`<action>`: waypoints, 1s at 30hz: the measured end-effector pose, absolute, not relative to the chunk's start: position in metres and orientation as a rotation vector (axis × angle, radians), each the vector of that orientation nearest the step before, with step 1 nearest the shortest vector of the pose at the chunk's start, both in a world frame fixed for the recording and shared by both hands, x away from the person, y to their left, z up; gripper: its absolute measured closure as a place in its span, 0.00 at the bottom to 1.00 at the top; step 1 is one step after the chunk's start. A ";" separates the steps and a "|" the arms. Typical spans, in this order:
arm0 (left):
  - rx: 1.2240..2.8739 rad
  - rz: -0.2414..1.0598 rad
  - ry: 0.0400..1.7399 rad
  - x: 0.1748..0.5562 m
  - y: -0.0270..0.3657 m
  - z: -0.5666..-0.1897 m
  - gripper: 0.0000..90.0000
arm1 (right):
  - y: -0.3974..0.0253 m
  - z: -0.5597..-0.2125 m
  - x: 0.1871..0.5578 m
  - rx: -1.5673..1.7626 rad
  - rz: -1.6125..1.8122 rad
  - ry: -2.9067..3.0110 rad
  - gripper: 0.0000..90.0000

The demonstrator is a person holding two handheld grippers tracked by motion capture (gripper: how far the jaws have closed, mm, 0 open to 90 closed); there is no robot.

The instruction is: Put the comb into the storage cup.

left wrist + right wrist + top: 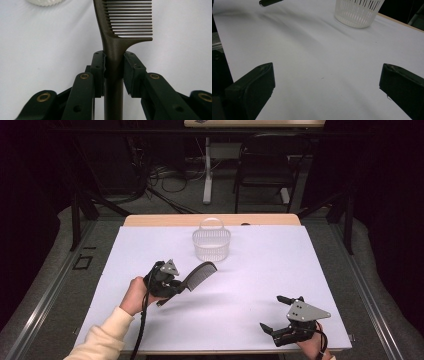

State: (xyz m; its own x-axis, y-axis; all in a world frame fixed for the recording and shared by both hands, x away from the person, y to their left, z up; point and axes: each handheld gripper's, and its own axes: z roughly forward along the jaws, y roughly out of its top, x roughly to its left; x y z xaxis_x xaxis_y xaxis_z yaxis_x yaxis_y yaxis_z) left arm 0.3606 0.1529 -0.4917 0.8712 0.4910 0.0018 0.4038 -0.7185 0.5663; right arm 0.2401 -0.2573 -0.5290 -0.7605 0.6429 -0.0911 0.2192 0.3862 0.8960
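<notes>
Comb (pixel 199 275), dark, clamped by its handle in the left gripper (pixel 176 285); jaws closed on both sides of the handle just below the teeth, seen close in the left gripper view (pixel 113 62). Comb held clear of the table (pixel 260 270), toothed end pointing toward the far edge, over the left half of the white surface. Basket (pixel 211 242), white, slotted wall, loop handle upright, stands near the middle of the far edge, apart from the comb. Right gripper (pixel 274 314) sits near the near right corner, jaws spread wide, holding nothing; right gripper view shows bare table between them (pixel 327 82) and the basket (pixel 358 12) ahead.
</notes>
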 end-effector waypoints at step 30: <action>2.270 0.264 0.750 0.353 0.175 -0.494 0.80 | -0.258 -0.529 0.240 0.745 1.338 2.225 0.00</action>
